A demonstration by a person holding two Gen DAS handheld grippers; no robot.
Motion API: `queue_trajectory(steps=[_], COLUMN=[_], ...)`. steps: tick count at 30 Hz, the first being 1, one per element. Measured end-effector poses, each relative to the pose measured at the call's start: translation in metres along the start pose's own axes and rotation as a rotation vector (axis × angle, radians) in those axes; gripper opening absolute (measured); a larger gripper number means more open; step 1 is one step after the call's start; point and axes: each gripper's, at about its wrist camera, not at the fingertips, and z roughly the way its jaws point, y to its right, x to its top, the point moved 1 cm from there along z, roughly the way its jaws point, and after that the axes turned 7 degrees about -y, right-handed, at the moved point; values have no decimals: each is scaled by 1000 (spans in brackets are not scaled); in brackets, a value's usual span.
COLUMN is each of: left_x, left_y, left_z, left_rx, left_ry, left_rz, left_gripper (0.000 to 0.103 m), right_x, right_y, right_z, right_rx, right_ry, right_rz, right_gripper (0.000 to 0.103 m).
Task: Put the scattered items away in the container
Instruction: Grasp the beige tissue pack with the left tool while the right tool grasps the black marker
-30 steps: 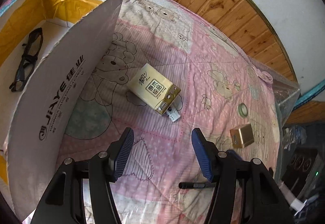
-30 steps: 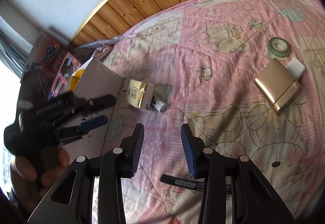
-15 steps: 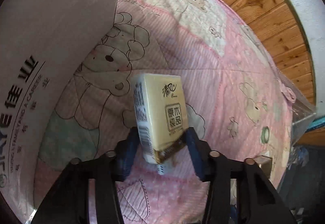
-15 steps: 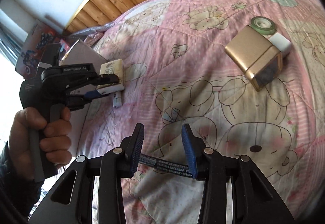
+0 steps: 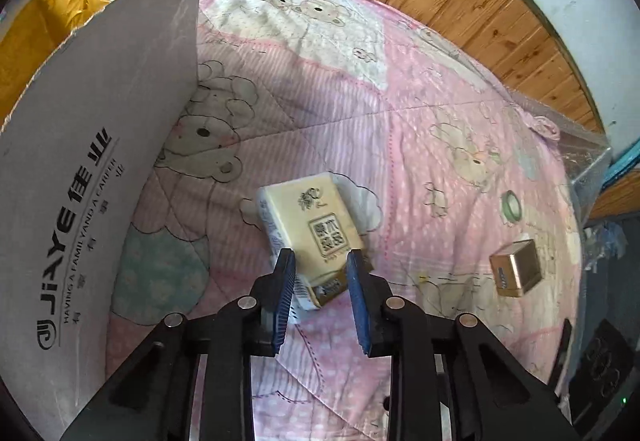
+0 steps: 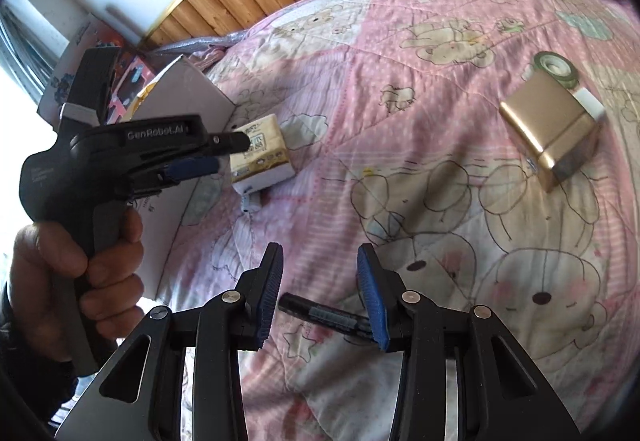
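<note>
We see one bed quilt [image 5: 420, 129], pink with bears, carrying everything. One cardboard box [image 5: 92, 145], the container, stands on it at the left; only the left wrist view shows its printed wall up close and the yellow lining. One tissue pack [image 5: 308, 225] lies on the quilt beside the box, with a small white item poking out under its near end; that item [image 6: 251, 203] is clearer in the right view. Left gripper [image 5: 320, 281]: fingers astride the near end of the pack and close to its sides, but we can't tell if they clamp it. The right view alone shows the hand [image 6: 76, 261] holding that left gripper. One gold box [image 6: 554, 137], well apart to the right. One green tape roll [image 6: 556, 67] and one white eraser-like block [image 6: 588, 103] just beside the gold box; the block shows only in the right view. One black pen [image 6: 324, 315] lies between the fingers of the right gripper [image 6: 320, 295], jaws apart, not touching it.
</note>
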Motion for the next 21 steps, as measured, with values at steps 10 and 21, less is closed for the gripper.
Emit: queue_trajectory(steps=[10, 21], left_x=[7, -6], left_y=[48, 45], left_z=[34, 1], left_rx=[114, -216], left_ry=[11, 29], left_rz=[156, 176], left_gripper=[54, 53], right_x=[-20, -32], right_y=[17, 9], right_z=[-3, -10], right_rx=[23, -61], right_ry=[-13, -17], right_rz=[60, -132], right_gripper=[42, 42])
